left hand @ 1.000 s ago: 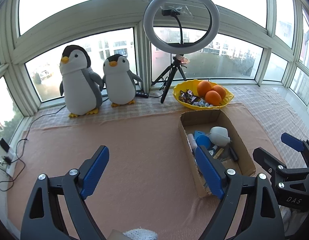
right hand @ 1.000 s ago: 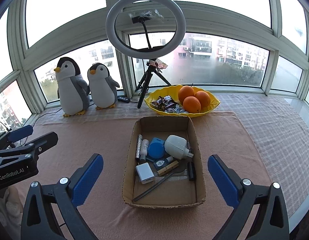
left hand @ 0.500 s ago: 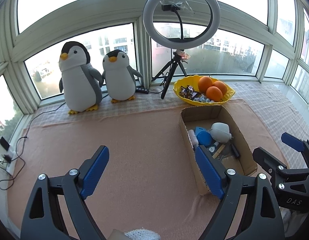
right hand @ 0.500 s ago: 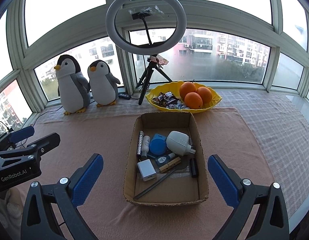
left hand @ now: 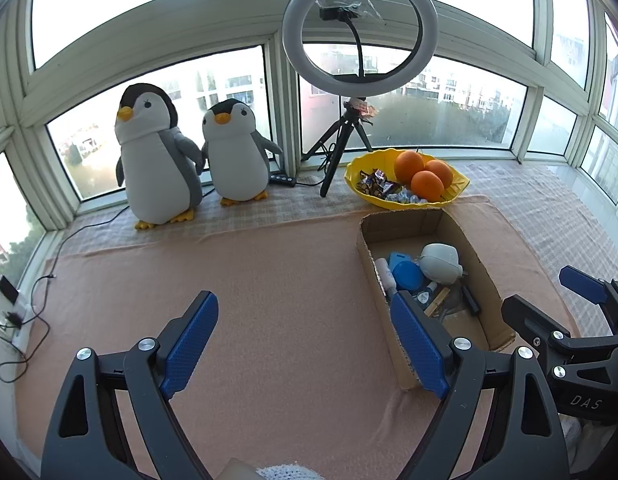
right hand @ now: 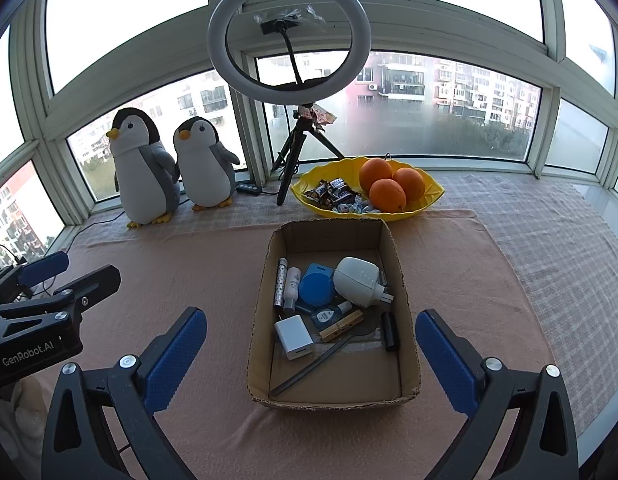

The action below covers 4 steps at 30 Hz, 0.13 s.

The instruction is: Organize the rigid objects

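Note:
An open cardboard box (right hand: 405, 300) sits on the pink cloth and also shows in the left wrist view (left hand: 483, 272). It holds a white plug adapter (right hand: 359, 280), a blue round case (right hand: 316, 287), a white charger cube (right hand: 295, 338), a wooden clothespin (right hand: 341, 327), a patterned tube (right hand: 280, 282), a small white bottle (right hand: 291, 282), a black stick (right hand: 309, 368) and a black clip (right hand: 390, 331). My left gripper (left hand: 305, 344) is open and empty, left of the box. My right gripper (right hand: 311, 360) is open and empty, above the box's near end.
A yellow bowl (right hand: 429, 194) with oranges (right hand: 383, 194) and candy stands behind the box. A ring light on a tripod (right hand: 289, 40) and two plush penguins (right hand: 169, 168) stand by the window. Cables and a power strip (left hand: 9, 300) lie at far left.
Both grippers have tilted slightly, so the scene sits lower in both views. Both stay open and empty. Nothing in the box has moved.

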### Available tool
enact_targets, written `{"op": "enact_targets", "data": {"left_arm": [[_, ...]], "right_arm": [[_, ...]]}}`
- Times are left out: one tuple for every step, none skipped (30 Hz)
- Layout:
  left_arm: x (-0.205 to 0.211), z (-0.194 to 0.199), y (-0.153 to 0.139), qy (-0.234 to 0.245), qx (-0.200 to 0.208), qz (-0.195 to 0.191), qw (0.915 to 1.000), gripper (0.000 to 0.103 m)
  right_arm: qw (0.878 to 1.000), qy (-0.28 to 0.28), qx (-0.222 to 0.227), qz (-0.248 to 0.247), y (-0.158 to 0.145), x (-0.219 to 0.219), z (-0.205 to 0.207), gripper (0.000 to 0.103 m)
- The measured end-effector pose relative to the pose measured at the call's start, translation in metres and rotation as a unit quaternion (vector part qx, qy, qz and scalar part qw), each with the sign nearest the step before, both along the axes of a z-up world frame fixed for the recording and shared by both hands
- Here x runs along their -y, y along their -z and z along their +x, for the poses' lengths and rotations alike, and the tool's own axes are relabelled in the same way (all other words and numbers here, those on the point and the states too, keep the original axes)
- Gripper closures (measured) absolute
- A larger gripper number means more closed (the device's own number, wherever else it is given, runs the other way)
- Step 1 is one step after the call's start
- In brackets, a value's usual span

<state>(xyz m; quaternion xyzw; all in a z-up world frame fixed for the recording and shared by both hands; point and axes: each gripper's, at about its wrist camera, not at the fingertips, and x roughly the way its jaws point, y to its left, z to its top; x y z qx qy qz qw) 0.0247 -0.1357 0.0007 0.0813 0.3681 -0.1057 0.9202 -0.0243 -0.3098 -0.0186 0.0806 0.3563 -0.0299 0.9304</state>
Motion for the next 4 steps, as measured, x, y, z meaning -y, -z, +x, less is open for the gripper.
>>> {"op": "enact_targets", "data": {"left_arm": [[0.0002, 0.0002, 0.0003, -0.001, 0.0, 0.001, 1.0, 0.015], [0.0004, 0.0005, 0.0008, -0.001, -0.001, 0.003, 1.0, 0.015], [0.0008, 0.001, 0.0014, -0.001, -0.003, 0.003, 1.0, 0.015], [0.001, 0.0012, 0.0014, -0.001, -0.003, 0.004, 1.0, 0.015]], "right_arm": [[1.0, 0.0, -0.001, 0.0, 0.0002, -0.0003, 0.0002, 0.0], [1.0, 0.0, -0.001, 0.0, 0.0005, -0.0005, 0.0004, 0.0], [1.0, -0.001, -0.002, 0.001, 0.0007, -0.0008, 0.0006, 0.0], [1.0, -0.001, -0.002, 0.001, 0.0007, -0.001, 0.0008, 0.0]]}}
